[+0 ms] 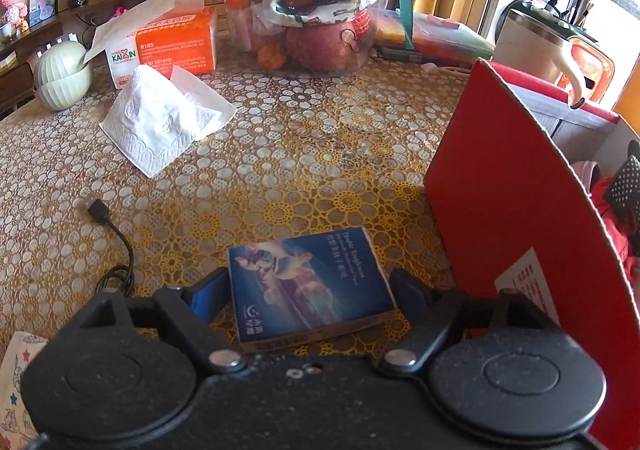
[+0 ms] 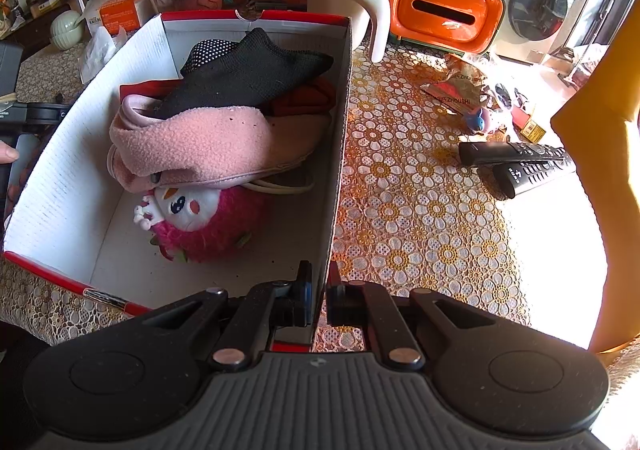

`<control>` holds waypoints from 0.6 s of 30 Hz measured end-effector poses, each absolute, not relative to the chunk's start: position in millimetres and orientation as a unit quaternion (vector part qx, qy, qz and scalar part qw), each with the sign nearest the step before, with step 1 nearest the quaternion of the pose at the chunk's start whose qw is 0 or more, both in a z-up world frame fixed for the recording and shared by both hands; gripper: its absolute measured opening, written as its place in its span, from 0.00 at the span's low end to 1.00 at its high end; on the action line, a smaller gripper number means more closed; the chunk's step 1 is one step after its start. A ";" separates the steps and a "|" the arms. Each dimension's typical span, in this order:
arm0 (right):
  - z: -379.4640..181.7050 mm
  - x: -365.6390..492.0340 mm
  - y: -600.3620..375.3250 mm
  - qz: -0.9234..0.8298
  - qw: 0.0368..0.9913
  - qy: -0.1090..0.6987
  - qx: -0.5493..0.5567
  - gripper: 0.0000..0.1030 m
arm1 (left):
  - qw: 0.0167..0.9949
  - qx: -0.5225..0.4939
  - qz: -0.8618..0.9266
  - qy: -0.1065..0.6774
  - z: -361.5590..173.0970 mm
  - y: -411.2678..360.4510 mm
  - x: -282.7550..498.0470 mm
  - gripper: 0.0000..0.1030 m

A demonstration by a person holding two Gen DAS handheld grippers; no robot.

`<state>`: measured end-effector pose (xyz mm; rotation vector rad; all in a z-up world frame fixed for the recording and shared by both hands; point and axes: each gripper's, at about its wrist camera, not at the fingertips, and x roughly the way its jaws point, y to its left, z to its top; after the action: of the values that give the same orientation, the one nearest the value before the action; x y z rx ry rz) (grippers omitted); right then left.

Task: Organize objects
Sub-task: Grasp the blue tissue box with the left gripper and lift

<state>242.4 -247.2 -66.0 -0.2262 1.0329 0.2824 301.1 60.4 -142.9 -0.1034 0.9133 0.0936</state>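
On a dining table covered in a gold flower-patterned lace cloth [image 1: 304, 154], we hold our left gripper [image 1: 308, 290] low over a small blue tissue pack [image 1: 308, 282], which lies flat on the cloth between the two fingers. The jaws stand spread on either side of it; the left finger sits just beside the pack's edge and the right one a little apart, and we cannot tell whether either pad touches. Just to the right rises the red outer wall of a cardboard box [image 1: 500, 186]. Our right gripper [image 2: 319, 302] is pressed together on the box's near right wall [image 2: 336, 178], one finger inside and one outside. Inside the box lie a pink fleece slipper [image 2: 192, 146], a black knitted sock [image 2: 248, 74] and a pink plush toy [image 2: 208, 226]. Two black remote controls [image 2: 520, 162] rest on the cloth to the right, well apart from the box.
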 end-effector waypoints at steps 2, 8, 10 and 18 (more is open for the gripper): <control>-66.1 242.3 -247.3 0.134 0.854 0.491 -0.107 0.06 | 0.896 -0.052 0.045 0.439 -142.7 60.3 300.8 0.79; -66.5 242.1 -247.3 0.134 0.854 0.492 -0.107 0.06 | 0.896 -0.050 0.040 0.439 -142.1 60.0 299.2 0.78; -66.4 242.1 -247.4 0.134 0.854 0.492 -0.107 0.06 | 0.895 -0.050 0.045 0.441 -141.2 60.4 298.8 0.77; -66.6 242.7 -246.1 0.132 0.854 0.491 -0.110 0.06 | 0.895 -0.036 0.041 0.443 -122.8 66.9 282.0 0.77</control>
<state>242.7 -246.0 -66.6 -0.2310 1.0331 0.2774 282.0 66.9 -122.8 -0.0750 0.9190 0.0840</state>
